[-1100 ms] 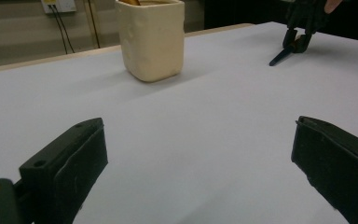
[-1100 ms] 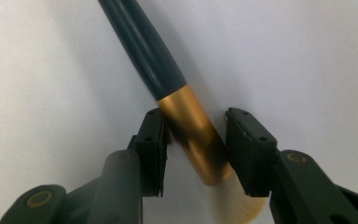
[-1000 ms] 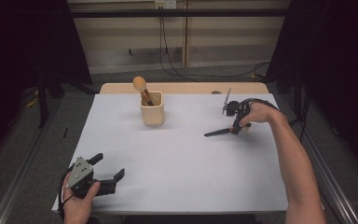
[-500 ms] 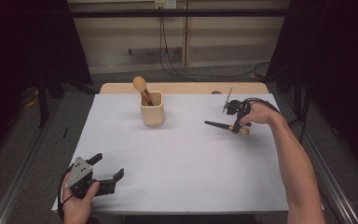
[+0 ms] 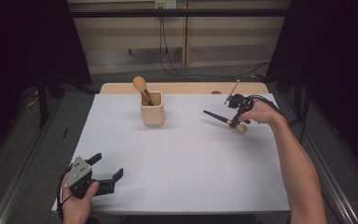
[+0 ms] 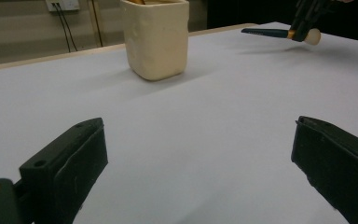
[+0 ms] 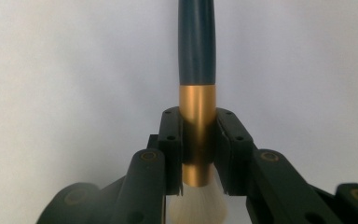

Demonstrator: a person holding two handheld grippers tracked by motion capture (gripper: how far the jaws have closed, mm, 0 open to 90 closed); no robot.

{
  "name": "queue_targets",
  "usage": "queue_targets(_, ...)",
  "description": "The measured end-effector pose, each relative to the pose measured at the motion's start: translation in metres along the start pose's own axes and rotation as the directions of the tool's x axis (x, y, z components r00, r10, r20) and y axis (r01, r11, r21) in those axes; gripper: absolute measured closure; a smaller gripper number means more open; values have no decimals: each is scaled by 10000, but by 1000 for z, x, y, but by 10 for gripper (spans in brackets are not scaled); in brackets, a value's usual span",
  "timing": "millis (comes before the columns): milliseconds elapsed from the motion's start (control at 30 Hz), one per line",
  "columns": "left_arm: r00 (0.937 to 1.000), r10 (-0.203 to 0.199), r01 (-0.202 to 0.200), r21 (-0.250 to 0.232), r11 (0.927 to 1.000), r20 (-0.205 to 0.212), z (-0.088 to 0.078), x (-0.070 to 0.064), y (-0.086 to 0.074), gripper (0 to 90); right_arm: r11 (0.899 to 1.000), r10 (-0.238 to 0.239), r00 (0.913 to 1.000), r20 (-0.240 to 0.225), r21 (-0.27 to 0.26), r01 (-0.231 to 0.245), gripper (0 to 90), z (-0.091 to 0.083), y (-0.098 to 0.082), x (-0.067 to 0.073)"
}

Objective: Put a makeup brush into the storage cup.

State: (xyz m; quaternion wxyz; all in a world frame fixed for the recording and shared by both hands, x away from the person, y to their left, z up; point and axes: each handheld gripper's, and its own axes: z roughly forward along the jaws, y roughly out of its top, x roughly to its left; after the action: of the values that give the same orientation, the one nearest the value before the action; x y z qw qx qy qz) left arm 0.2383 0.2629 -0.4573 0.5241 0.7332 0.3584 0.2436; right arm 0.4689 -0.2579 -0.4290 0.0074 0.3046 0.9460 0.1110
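Gripping the makeup brush (image 7: 196,116) by its gold ferrule, your right gripper (image 5: 237,122) holds it lifted above the table's (image 5: 191,158) right side, so next carry it handle-first into the cream cup (image 5: 152,114) while your left gripper (image 5: 103,173) rests released.

A white tabletop (image 5: 182,158) with a strip of pale wood (image 5: 182,87) showing along its 12 o'clock edge stands on grey carpeted floor (image 5: 23,140). Beyond it at 12 o'clock runs a beige panelled wall (image 5: 121,42) crossed by a dark horizontal rail (image 5: 177,13), with a white socket plate (image 5: 164,4) at the top and black cables (image 5: 168,51) hanging down to the floor and trailing toward 2 o'clock. Black curtains (image 5: 18,46) close the room at 9 and 3 o'clock, and metal floor rails (image 5: 14,186) run beside the tabletop at 8 and 4 o'clock under even, soft light.
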Motion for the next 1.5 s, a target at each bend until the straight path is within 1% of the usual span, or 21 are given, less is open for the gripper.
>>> queue_targets(100,10000,6,-6,22,10000,-9,0,0,0,33,9982,302,9994,169,-523,-293,742,-4,-6,2)
queue_targets(133,10000,0,0,21,10000,-2,1,0,0,33,9953,412,9988,274,-893,-386,742,-6,-8,3)
queue_targets(200,10000,36,-36,58,10000,-34,1,0,0,33,9849,630,9974,344,-1634,-565,742,-11,-12,3)
queue_targets(300,10000,43,-43,52,10000,-41,0,0,0,33,9702,982,9937,542,-2275,-834,742,-16,-18,4)
queue_targets(400,10000,43,-43,37,10000,-36,0,0,0,33,9529,1266,9906,515,-2837,-1071,742,-18,-24,6)
queue_targets(533,10000,-23,23,-6,10000,-58,-1,0,0,33,9226,1709,9839,525,-3590,-1411,742,-18,-31,8)
queue_targets(633,9998,119,-119,-21,9999,-164,-3,-1,1,33,8908,2120,9757,560,-4216,-1693,742,-19,-35,8)
queue_targets(700,9998,105,-106,-35,9999,-148,-3,-1,1,33,8778,2284,9709,720,-4465,-1734,742,-18,-37,9)
queue_targets(800,9999,4,-1,-245,9997,140,-3,0,1,32,8512,2609,9632,652,-4862,-1977,742,-17,-41,12)
queue_targets(833,9999,63,-60,-225,9997,130,-3,-1,1,32,8441,2542,9657,530,-4996,-1948,742,-17,-41,13)
queue_targets(900,9998,159,-158,-174,9997,98,-2,-2,1,32,8252,2640,9628,569,-5301,-1950,742,-17,-42,17)
queue_targets(1000,9998,167,-165,-203,9997,101,-2,-2,2,32,8050,2603,9648,373,-5601,-1955,742,-17,-42,22)
queue_targets(1033,9999,136,-133,-237,9996,106,-2,-2,2,32,8019,2548,9662,384,-5669,-1889,742,-17,-43,24)
queue_targets(1067,9999,119,-117,-239,9996,112,-2,-2,2,32,7918,2562,9662,277,-5793,-1934,742,-18,-43,25)
queue_targets(1133,9999,122,-120,-242,9996,95,-2,-2,2,32,7867,2453,9692,204,-5885,-1867,742,-19,-44,28)
queue_targets(1200,9999,104,-101,-242,9997,109,-2,-2,2,32,7772,2343,9721,74,-6022,-1827,741,-20,-46,32)
queue_targets(1267,9997,171,-167,-247,9996,152,-2,-4,4,32,7658,2387,9710,-106,-6128,-1949,742,-20,-47,36)
queue_targets(1300,9997,160,-155,-263,9995,188,-1,-5,4,32,7637,2426,9700,-165,-6134,-2015,741,-20,-48,37)
queue_targets(1333,9995,233,-227,-268,9994,235,-1,-6,5,32,7581,2453,9690,-278,-6176,-2096,741,-20,-48,39)
queue_targets(1433,9990,303,-293,-302,9991,337,0,-10,7,32,7323,2400,9693,-536,-6455,-2171,741,-23,-50,44)
queue_targets(1500,9981,439,-426,-285,9987,440,1,-12,9,32,7268,2283,9721,-539,-6549,-2071,741,-25,-51,47)
